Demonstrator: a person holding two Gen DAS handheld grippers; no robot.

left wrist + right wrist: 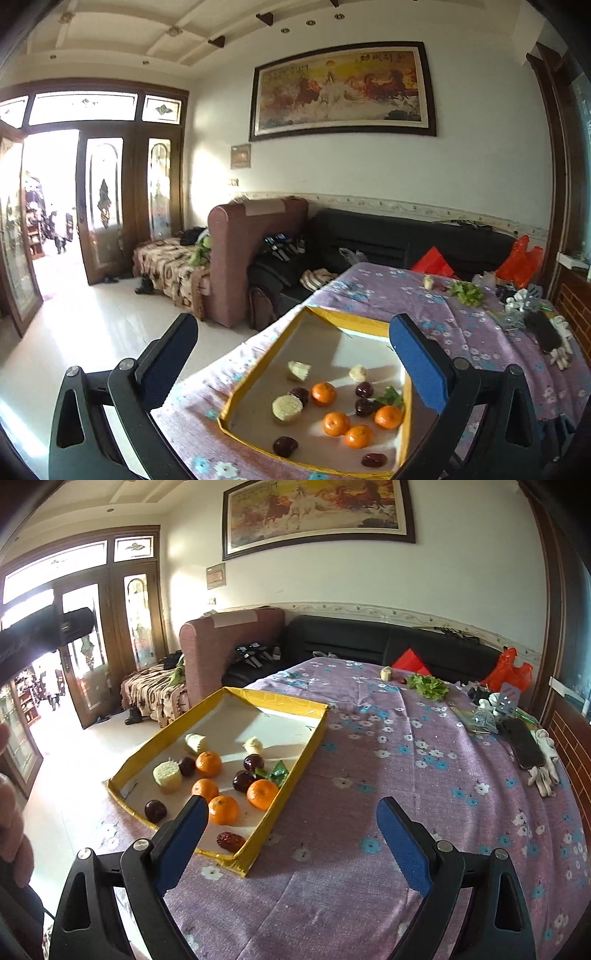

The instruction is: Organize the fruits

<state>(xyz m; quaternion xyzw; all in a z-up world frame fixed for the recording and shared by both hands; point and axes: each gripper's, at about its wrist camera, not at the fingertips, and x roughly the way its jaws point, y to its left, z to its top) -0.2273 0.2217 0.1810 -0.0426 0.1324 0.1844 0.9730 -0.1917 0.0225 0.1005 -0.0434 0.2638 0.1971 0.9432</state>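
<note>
- I am holding my left gripper spread wide, nothing between its fingers; the tray is lying under and ahead of it.
- In the left wrist view, four oranges are sitting in the tray's near half, at about 6 o'clock from the gap between the fingers, with dark plums mixed in among them.
- Two pale fruit pieces are lying farther in, near 12 o'clock of the oranges.
- I am holding my right gripper open and empty too, hovering over the cloth.
- In the right wrist view, the tray is lying at 10 o'clock of the gap; my left finger is overlapping its near edge, just beside one orange and a date.
- Lettuce is lying far off at 1 o'clock.
</note>
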